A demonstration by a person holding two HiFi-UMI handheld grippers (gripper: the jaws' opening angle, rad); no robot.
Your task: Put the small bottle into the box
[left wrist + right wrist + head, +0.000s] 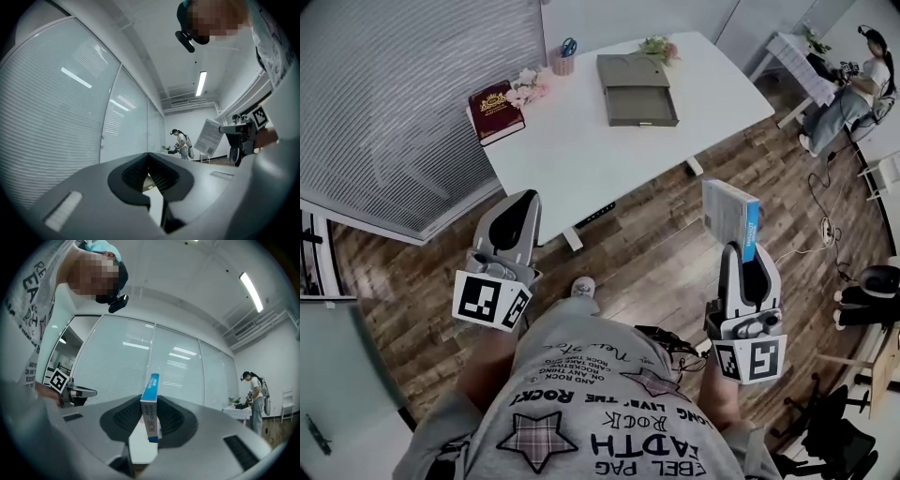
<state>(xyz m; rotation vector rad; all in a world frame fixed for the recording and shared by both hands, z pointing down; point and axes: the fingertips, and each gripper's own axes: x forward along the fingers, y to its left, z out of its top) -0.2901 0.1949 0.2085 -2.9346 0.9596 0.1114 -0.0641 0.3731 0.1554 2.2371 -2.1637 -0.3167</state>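
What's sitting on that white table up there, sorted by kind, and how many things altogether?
Dark red book: 1
Flower bunches: 2
Pen cup with scissors: 1
Grey box, open: 1
Total: 5

I count one white table (581, 159), one red book (495, 111), one grey drawer (637, 89), one pink cup (564, 64), one blue box (731, 217).
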